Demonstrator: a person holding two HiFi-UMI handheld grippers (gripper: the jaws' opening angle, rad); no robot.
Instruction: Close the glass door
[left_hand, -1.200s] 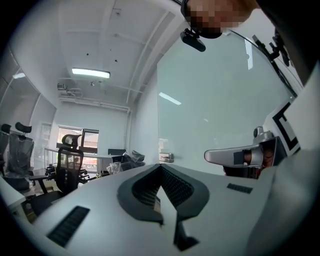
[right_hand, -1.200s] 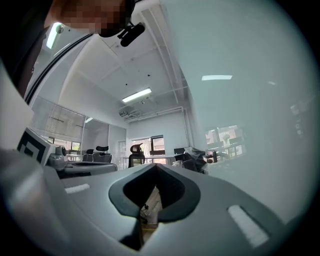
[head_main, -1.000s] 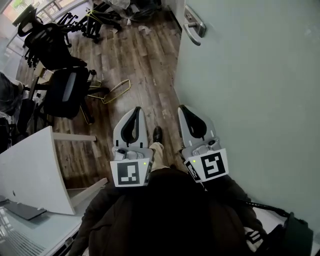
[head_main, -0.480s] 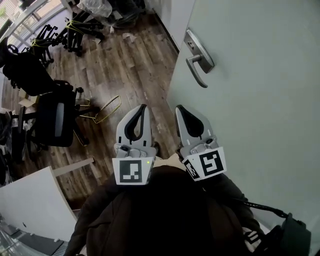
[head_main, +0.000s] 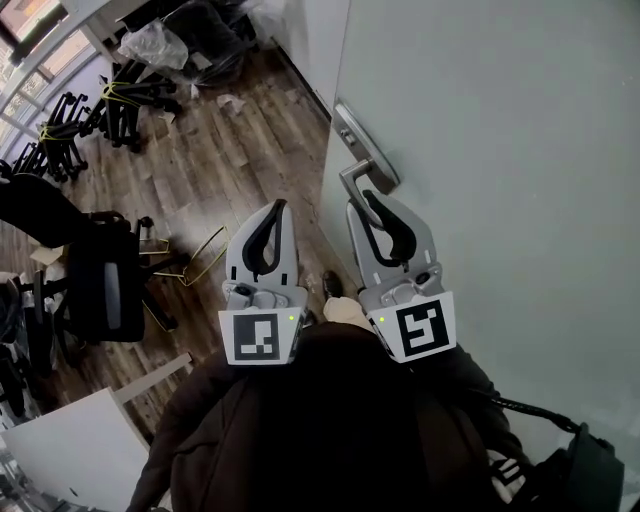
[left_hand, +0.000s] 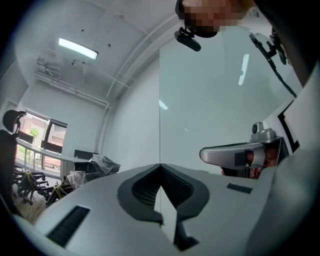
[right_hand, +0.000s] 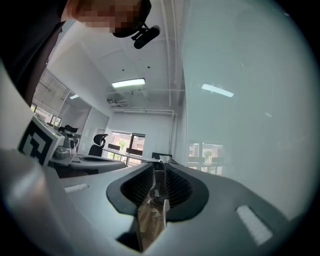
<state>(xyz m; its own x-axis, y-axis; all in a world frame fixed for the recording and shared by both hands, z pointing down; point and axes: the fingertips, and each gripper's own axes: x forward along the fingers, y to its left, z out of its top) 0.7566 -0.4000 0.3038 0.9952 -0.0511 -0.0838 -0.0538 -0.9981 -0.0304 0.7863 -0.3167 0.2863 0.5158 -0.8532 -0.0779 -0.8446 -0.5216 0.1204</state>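
The frosted glass door (head_main: 500, 150) fills the right side of the head view, and its metal lever handle (head_main: 358, 170) sticks out over the wooden floor. My right gripper (head_main: 366, 198) is shut, its tip just under the lever and close against the door; I cannot tell whether it touches. My left gripper (head_main: 277, 205) is shut and empty, left of the door's edge. In the left gripper view the shut left gripper (left_hand: 160, 165) points at the door (left_hand: 210, 100), with the handle (left_hand: 232, 153) off to its right. The right gripper (right_hand: 160, 161) runs along the glass door (right_hand: 250, 125).
A black office chair (head_main: 100, 280) and a yellow wire frame (head_main: 190, 260) stand on the floor at left. Stacked chair bases (head_main: 110, 110) and a plastic bag (head_main: 150, 45) lie further back. A white desk corner (head_main: 60, 460) is at lower left. My shoe (head_main: 333, 285) shows between the grippers.
Both grippers and I have moved forward along the door. The handle has come down the view, and the right gripper's tip now sits right under it.
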